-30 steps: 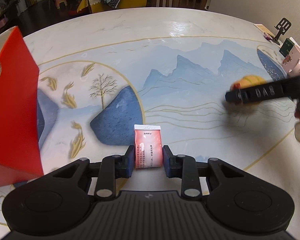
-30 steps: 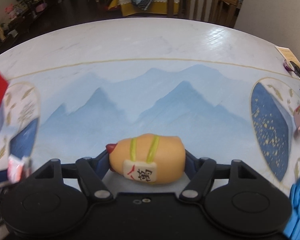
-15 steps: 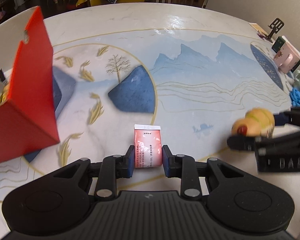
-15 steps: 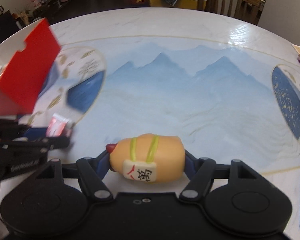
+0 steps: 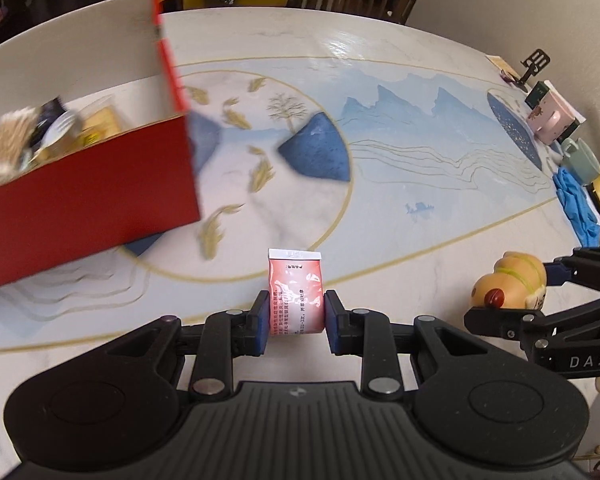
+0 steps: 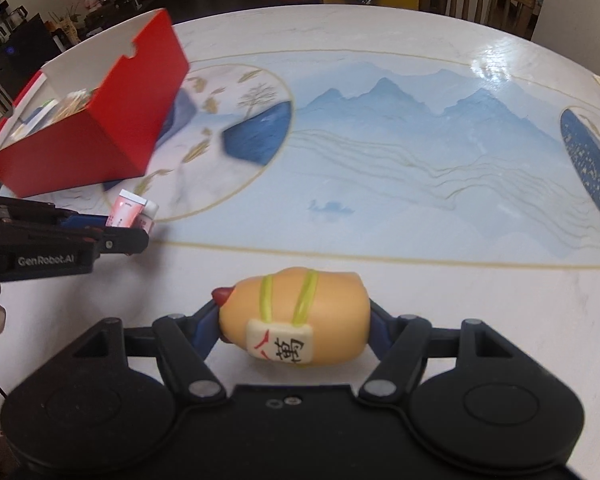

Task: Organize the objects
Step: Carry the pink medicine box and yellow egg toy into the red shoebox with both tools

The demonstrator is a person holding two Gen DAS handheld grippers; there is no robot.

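Holding a pink sachet clamped in my left tongs, I have it above the desk beside the red box. My right tongs grip a yellow squishy toy, off the desk too.

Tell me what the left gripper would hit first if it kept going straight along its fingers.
Most likely the bare table top: the left gripper, shut on the pink tube, points steeply down at it. The red box sits off to the left, though depth is uncertain.

Box on table far left — mugs far right.
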